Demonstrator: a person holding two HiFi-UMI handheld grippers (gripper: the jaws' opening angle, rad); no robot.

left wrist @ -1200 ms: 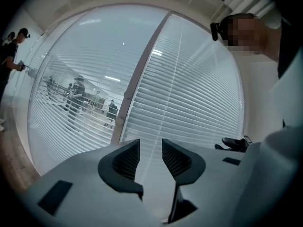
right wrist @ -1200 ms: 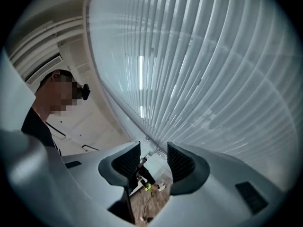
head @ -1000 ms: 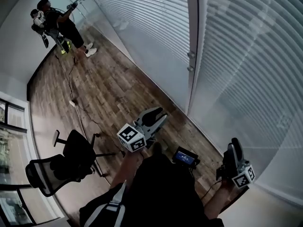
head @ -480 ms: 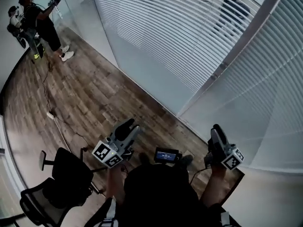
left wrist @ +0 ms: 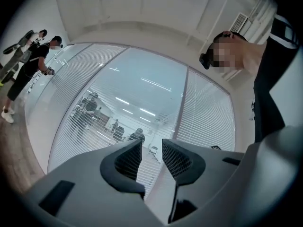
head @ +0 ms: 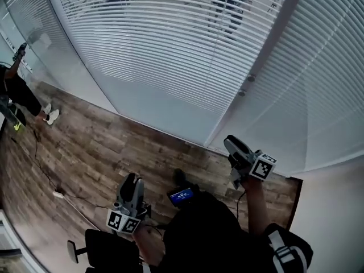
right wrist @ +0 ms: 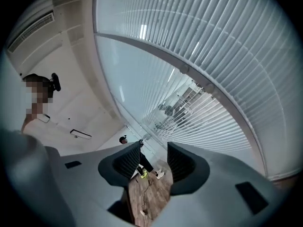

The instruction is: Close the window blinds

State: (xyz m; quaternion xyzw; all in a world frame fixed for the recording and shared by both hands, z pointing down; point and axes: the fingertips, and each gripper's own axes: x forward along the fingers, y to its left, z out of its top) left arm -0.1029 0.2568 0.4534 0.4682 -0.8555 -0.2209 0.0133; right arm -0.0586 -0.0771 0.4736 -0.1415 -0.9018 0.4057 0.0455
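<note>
**Glass-walled office, blinds ahead**

A wooden floor point(head: 114, 141) is meeting the glass wall, where the blinds point(head: 170, 44) are hanging beside a grey post point(head: 263, 67). The left gripper point(head: 132, 179) and right gripper point(head: 231, 144) are hovering short of them, jaws spread and empty. Another person point(head: 18, 91) is standing far left.

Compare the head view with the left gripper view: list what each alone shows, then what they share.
Head view only: the office chair, the small screen, the right gripper. Left gripper view only: the ceiling vent and the wearer's head camera. Both: the blinds, the other person at the glass, and the left gripper, tongs apart and empty.
</note>
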